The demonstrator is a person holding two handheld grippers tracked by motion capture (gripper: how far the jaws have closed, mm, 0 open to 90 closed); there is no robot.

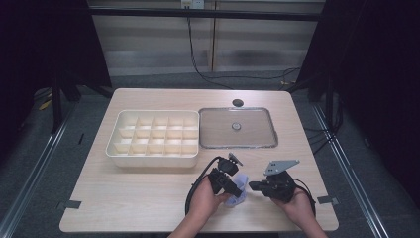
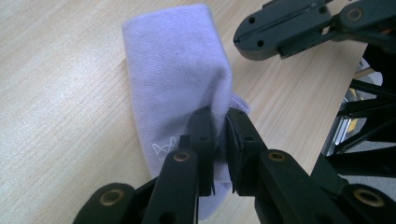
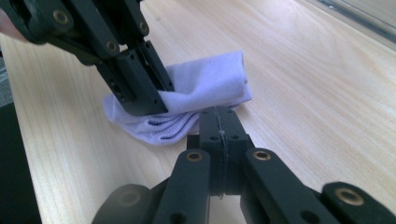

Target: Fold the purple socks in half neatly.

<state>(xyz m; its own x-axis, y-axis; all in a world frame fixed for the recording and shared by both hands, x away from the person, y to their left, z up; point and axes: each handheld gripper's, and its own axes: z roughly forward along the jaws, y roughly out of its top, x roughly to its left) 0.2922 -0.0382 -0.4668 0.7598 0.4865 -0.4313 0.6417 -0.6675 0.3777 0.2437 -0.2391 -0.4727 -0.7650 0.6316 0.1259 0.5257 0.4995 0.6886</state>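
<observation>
- the divided tray (image 1: 153, 135) sits on the desk (image 1: 124, 198), left of the flat lid (image 1: 237, 128) and just beside it.
- the sock (image 1: 238, 189) lies on the desk, nearer the person than both.
- the left gripper (image 1: 233, 187) is at the sock's left, the right gripper (image 1: 253, 186) at its right.
- a round hole (image 1: 238, 102) lies behind the lid.

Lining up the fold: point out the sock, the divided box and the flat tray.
sock (image 2: 173, 79), left gripper view, upper folded layer.
divided box (image 1: 148, 162), high view, near wall.
flat tray (image 1: 218, 130), high view, bare floor.

One sock (image 2: 177, 79), one organiser box (image 1: 153, 136), one lid (image 1: 237, 128)
</observation>
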